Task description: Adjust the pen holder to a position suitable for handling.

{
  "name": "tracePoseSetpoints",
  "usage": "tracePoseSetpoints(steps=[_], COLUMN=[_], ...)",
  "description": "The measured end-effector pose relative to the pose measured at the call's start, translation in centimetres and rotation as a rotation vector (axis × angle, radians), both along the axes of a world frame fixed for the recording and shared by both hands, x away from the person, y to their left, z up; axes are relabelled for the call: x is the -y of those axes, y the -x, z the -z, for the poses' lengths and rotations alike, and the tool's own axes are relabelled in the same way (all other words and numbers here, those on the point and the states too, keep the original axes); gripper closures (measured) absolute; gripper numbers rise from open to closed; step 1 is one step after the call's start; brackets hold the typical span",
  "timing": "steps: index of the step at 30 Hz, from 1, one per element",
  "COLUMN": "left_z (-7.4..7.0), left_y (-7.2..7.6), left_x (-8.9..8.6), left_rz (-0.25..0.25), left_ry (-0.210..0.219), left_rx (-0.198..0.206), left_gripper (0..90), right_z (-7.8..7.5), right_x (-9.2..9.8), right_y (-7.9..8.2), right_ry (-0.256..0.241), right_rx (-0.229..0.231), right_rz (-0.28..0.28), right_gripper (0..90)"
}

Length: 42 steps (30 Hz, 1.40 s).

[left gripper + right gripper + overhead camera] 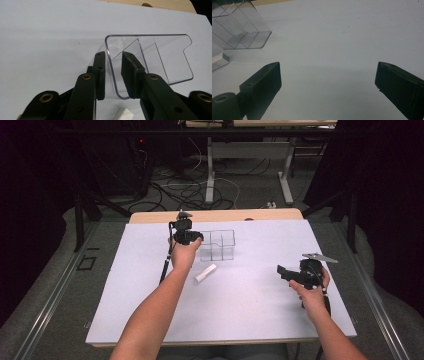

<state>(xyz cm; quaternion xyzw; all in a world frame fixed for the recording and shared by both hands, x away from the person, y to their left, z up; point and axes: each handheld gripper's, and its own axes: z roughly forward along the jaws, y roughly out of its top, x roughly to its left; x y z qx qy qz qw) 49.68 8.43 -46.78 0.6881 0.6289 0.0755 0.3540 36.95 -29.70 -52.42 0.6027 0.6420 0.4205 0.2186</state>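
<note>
**Left gripper straddles the wall of a clear organiser box**

From above we see a white sheet-covered surface (150, 310) with a person's two forearms coming in from the near edge, each hand holding a black two-jaw gripper.

The left gripper (196, 239) sits at the far middle of the surface, at the left end of a clear plastic organiser box with inner dividers (220, 245). In the left gripper view, its jaws stand one on each side of the box's curved near wall (112, 72), with a narrow gap between them; we cannot tell whether they press on the plastic. The box stands upright.

A small white rectangular block (205, 273) lies flat just near of the box, apart from it.

The right gripper (283, 270) hovers well to the right, away from both things. In its own view its jaws are spread wide with nothing between them.
</note>
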Motion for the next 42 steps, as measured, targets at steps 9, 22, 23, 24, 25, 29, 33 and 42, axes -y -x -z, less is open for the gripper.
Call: tracePoseSetpoints(steps=[9, 22, 23, 24, 25, 29, 33, 42], left_z=[-0.9, -1.9, -2.0, -2.1, -2.1, -2.5, -2.7, -2.9], left_y=[0.5, 1.9, 2.0, 2.1, 2.2, 2.7, 3.3, 4.7], left_x=[-0.9, -2.6, -2.8, -3.0, -3.0, -3.4, -3.7, -4.3], left_rz=[0.05, 0.074, 0.075, 0.083, 0.081, 0.095, 0.094, 0.122], left_ry=[0.001, -0.011, -0.014, -0.008, 0.001, 0.019, -0.001, -0.059], left_rx=[0.04, 0.105, 0.109, 0.115, 0.121, 0.153, 0.217, 0.304], left_gripper=[64.7, 50.0, 48.8, 47.6, 47.1, 44.5, 41.1, 31.9], right_z=[-0.1, -0.1, -0.1, -0.1, -0.1, -0.1, -0.1, -0.1], right_x=[0.0, 0.0, 0.0, 0.0, 0.0, 0.0, 0.1, 0.0], right_y=[0.1, 0.1, 0.1, 0.1, 0.1, 0.1, 0.1, 0.1], right_ry=[0.004, 0.005, 0.006, 0.007, 0.007, 0.008, 0.003, 0.001], right_rx=[0.002, 0.003, 0.004, 0.005, 0.004, 0.006, 0.005, 0.001], right_rz=[-0.003, 0.001, 0.001, 0.002, 0.002, 0.004, 0.009, 0.016], right_gripper=[6.4, 6.4, 6.4, 6.4, 6.4, 6.4, 6.4, 6.4])
